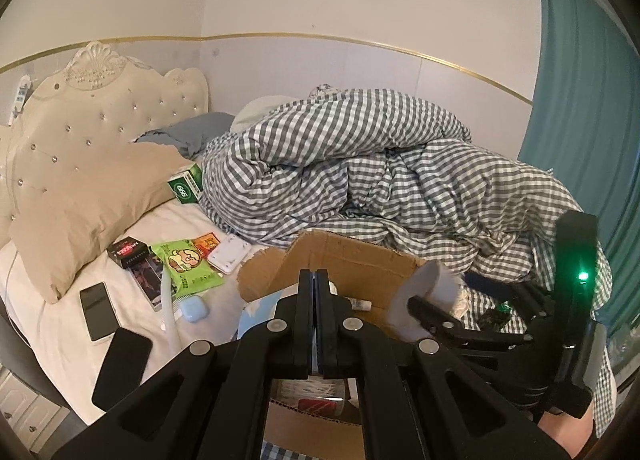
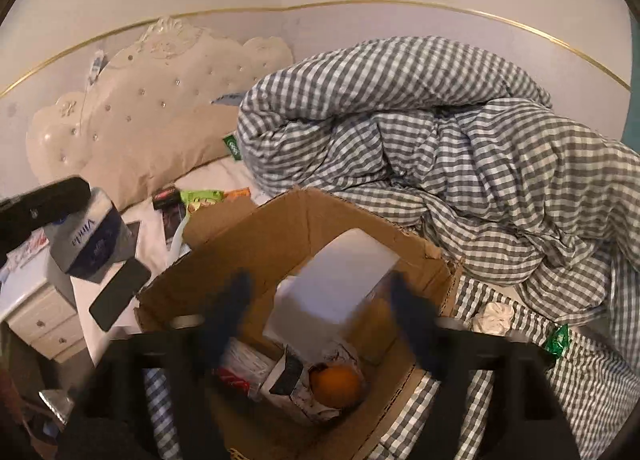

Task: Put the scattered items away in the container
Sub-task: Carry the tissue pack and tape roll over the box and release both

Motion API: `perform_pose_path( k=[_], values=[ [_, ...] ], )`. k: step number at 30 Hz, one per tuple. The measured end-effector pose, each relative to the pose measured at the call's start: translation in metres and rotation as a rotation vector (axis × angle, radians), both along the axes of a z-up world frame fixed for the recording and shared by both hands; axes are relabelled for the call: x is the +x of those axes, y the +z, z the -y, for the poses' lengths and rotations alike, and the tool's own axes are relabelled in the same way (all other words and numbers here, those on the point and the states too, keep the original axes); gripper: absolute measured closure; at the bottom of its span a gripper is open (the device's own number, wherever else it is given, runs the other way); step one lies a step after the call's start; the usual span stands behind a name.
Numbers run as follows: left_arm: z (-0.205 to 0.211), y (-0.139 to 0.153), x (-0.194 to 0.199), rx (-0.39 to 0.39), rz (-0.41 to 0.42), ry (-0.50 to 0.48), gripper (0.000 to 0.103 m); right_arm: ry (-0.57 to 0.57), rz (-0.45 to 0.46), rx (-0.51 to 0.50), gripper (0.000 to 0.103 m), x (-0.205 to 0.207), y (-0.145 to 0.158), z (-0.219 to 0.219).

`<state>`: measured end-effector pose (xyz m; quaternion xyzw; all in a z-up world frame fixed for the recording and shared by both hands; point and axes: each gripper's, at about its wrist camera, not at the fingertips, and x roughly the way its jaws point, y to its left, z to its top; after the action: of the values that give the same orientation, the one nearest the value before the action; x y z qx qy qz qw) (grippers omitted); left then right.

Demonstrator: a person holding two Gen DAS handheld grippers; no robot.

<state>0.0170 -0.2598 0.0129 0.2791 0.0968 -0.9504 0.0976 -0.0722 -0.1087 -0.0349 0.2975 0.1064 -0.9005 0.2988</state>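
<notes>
An open cardboard box (image 2: pixel 260 236) stands on the bed, also in the left wrist view (image 1: pixel 344 260). My right gripper (image 2: pixel 324 324) is open above it, blurred; a white box (image 2: pixel 344 280) is between its fingers, over the box's contents, an orange (image 2: pixel 338 384) and packets. My left gripper (image 1: pixel 316 324) has its jaws pressed together; in the right wrist view it holds a blue tissue pack (image 2: pixel 90 244) at the left. Scattered on the sheet lie a green snack bag (image 1: pixel 188 264), a black box (image 1: pixel 128 252), a white device (image 1: pixel 230 254), a blue earbud case (image 1: pixel 194 308) and two phones (image 1: pixel 98 310).
A checked duvet (image 1: pixel 380 164) is heaped behind and right of the box. A beige pillow (image 1: pixel 88 196) and headboard (image 1: pixel 108 100) are at the left, a green box (image 1: pixel 186 184) beside them. A crumpled tissue (image 2: pixel 494 318) and green wrapper (image 2: pixel 558 340) lie right of the box. A nightstand (image 2: pixel 36 308) stands left.
</notes>
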Motion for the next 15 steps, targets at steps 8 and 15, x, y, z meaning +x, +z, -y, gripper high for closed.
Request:
perform_pose_path(
  k=[8,15],
  values=[
    [-0.010,-0.005,-0.008,0.006,0.007,-0.015,0.103,-0.036,-0.011,-0.008,0.019,-0.007,0.008,-0.017],
    [-0.019,-0.012,-0.021,0.012,0.023,-0.030,0.103,-0.070,-0.023,-0.015,0.019,-0.007,0.010,-0.037]
  ],
)
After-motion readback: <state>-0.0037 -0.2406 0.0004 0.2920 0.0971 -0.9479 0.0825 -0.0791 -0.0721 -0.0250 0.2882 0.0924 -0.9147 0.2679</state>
